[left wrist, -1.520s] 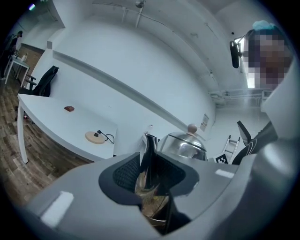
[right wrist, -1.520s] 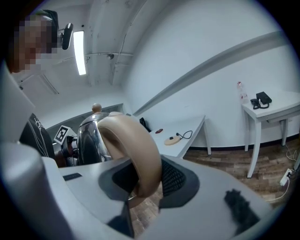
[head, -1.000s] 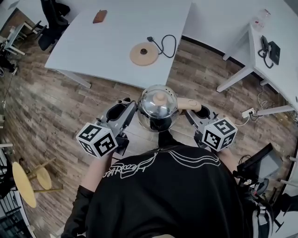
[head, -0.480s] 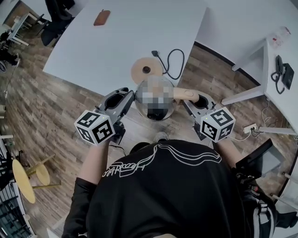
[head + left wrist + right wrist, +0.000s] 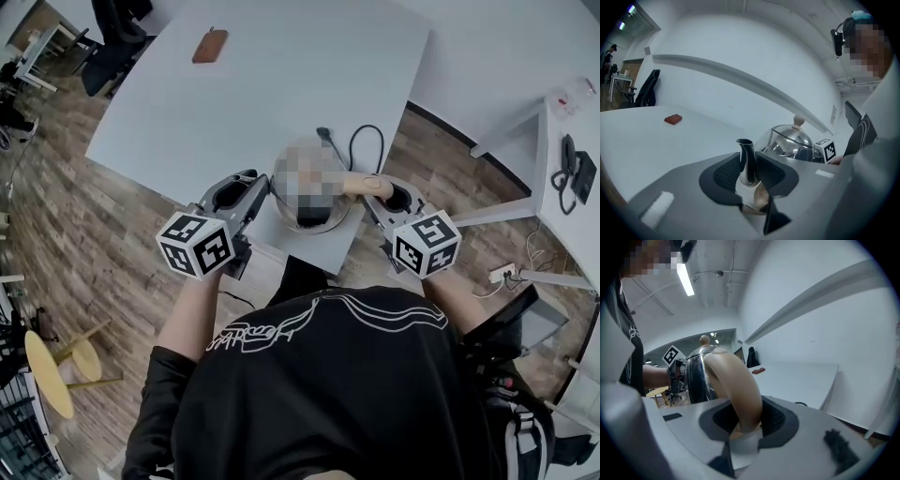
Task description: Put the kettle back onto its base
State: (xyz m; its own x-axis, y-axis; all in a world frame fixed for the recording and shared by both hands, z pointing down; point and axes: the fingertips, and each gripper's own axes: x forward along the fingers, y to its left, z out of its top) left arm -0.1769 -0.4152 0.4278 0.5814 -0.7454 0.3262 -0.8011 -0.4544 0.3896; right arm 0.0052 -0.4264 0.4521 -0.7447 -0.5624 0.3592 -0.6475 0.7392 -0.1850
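Slick, likely heavy domed steel kettle over the white table: left gripper pinches its spout, right gripper its beige handle

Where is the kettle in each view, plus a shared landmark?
Head view: kettle centre, between left gripper and right gripper.
Left gripper view: right of centre, spout in jaws.
Right gripper view: left of centre, handle in jaws.
Shared landmark: small brown item on white table.

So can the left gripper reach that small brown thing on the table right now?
Probably not: the left gripper is shut on the kettle's spout, and the brown thing lies at the far end of the table.
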